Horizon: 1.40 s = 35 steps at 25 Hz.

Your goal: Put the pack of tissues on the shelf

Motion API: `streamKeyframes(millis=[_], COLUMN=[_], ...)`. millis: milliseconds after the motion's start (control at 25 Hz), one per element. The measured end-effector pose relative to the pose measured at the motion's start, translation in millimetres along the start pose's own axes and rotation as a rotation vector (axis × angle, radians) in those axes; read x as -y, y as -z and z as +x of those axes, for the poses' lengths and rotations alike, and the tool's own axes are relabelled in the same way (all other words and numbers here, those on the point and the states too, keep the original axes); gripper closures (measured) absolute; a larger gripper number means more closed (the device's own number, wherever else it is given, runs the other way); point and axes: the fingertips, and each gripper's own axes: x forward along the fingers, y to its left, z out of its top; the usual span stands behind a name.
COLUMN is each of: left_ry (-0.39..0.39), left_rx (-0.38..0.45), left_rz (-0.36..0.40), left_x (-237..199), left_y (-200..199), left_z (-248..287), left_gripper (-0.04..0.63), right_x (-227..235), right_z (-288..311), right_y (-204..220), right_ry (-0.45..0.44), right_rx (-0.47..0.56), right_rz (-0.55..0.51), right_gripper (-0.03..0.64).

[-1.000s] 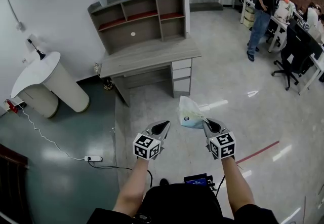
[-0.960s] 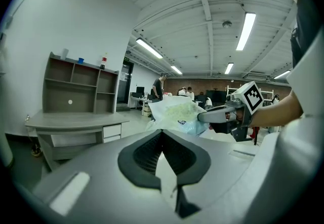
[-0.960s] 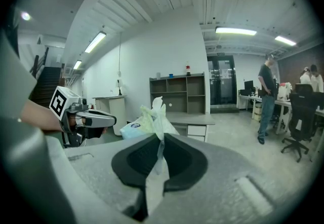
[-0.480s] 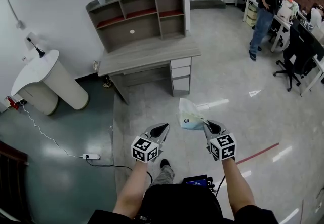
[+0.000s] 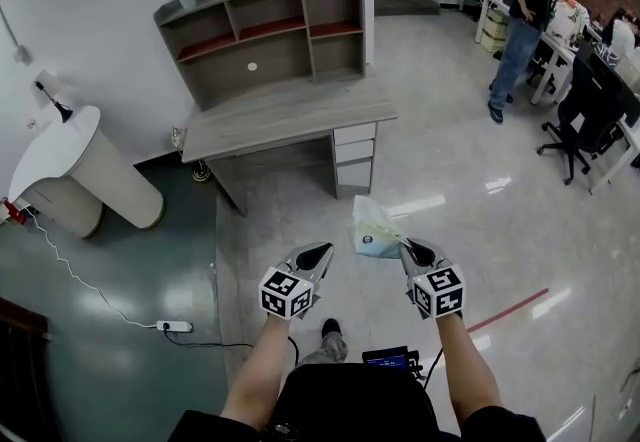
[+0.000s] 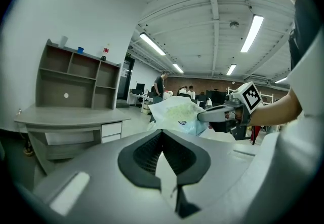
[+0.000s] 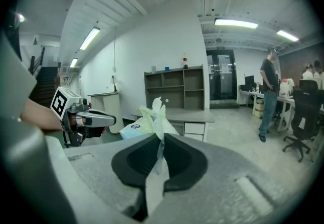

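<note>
Where the right gripper [image 5: 407,248] nips the wrapper's edge between nearly closed jaws, the pack of tissues [image 5: 375,227] juts forward in mid-air, its print too small to read. The left gripper [image 5: 322,252] is closed on nothing. Below lies the glossy grey floor [image 5: 455,185]. Well ahead, one desk [image 5: 285,115] bears one shelf unit [image 5: 265,30], and the small items on top of it are unclear. One person [image 5: 525,15] stands far right.

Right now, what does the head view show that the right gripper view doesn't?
Only the head view: the power strip and the red floor line. Only the right gripper view: ceiling lights, and the right gripper pinching the edge of the pack of tissues. Both: that pack, the shelf, the left gripper and the standing person.
</note>
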Motion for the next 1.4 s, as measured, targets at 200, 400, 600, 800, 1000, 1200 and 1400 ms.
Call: streamKeyframes(millis=[200,400,600,800,1000,1200,1400], left_ry=[0.019,0.040,0.056,0.064,0.070,0.075,0.048], left_rx=[-0.012,-0.021,-0.015,-0.017,-0.021,-0.025,-0.030], left_rz=[0.005,0.001,0.008,0.009,-0.005,-0.013,-0.026], left_x=[-40.2,-79.9,-116.3,-143.7,-157.8,-164.7,-185.7], left_y=[-11.2,-20.6,-30.1,-33.9,-34.1,-31.5,-32.1], left_z=[21.9,33.7,40.6,44.0,51.4,60.7,71.4], left_gripper=[0.594,0.594,0.594,0.594,0.594,0.594,0.594], right_x=[9.1,11.0,9.9,4.5,8.8,14.3,21.3], right_z=[41.5,79.8,112.8,134.8,148.9,165.6,190.4], right_y=[-16.0,-31.4,-48.1,-54.9,-58.8,-60.9,-65.9], right_ry=[0.013,0.030,0.054,0.067,0.076,0.071,0.043], right_rx=[-0.003,-0.013,-0.004,-0.007,-0.018,-0.016,-0.018], right_rz=[0.009,0.013,0.011,0.018,0.021,0.031,0.027], right_gripper=[0.597,0.595,0.595,0.597,0.595,0.595,0.594])
